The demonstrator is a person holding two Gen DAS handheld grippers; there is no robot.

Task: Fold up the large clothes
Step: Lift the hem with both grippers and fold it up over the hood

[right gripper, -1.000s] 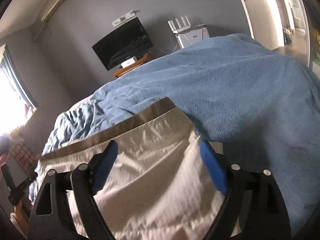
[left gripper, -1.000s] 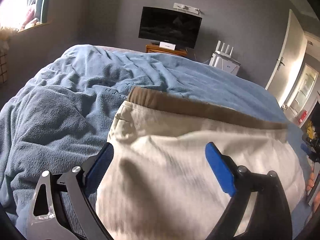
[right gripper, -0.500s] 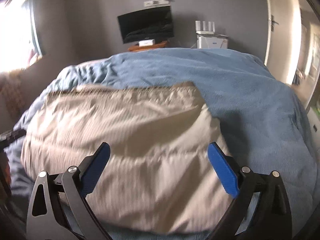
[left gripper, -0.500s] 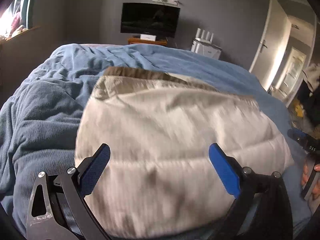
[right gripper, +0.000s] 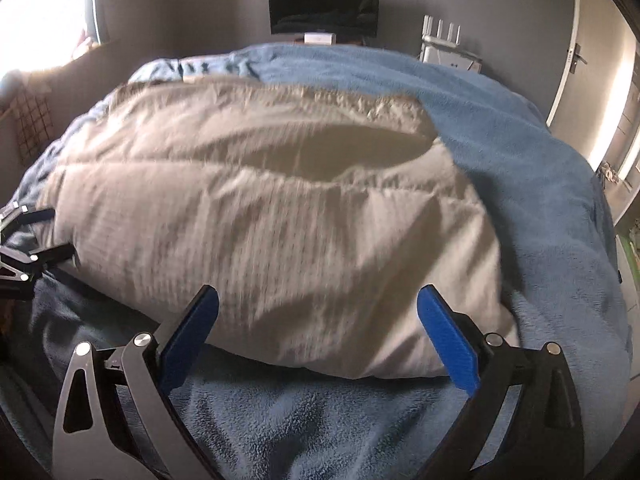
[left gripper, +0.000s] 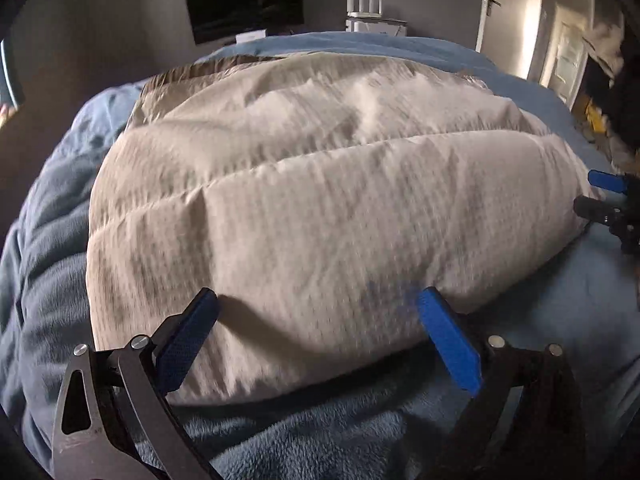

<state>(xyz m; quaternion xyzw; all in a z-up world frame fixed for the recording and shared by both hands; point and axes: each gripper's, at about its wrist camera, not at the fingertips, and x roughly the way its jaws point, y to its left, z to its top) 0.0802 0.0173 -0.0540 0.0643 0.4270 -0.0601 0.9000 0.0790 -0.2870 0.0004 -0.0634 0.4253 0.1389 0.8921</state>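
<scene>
A large cream garment (left gripper: 320, 200) lies folded flat on the blue bed blanket (left gripper: 320, 432), with a darker tan band along its far edge. It also shows in the right wrist view (right gripper: 260, 220). My left gripper (left gripper: 316, 336) is open and empty, above the garment's near edge. My right gripper (right gripper: 318, 332) is open and empty, just short of the garment's near edge. The right gripper's blue tip (left gripper: 604, 182) shows at the right of the left wrist view. The left gripper (right gripper: 24, 240) shows at the left edge of the right wrist view.
The bed blanket (right gripper: 500, 140) spreads wide to the right of the garment. A television (right gripper: 323, 6) hangs on the far wall with a white router (right gripper: 442, 40) beside it. A door (left gripper: 508, 16) stands at the right, a bright window (right gripper: 44, 12) at the left.
Both grippers have pulled back toward me and risen. The garment, earlier close under the fingers, now lies whole in view with blanket showing in front of it.
</scene>
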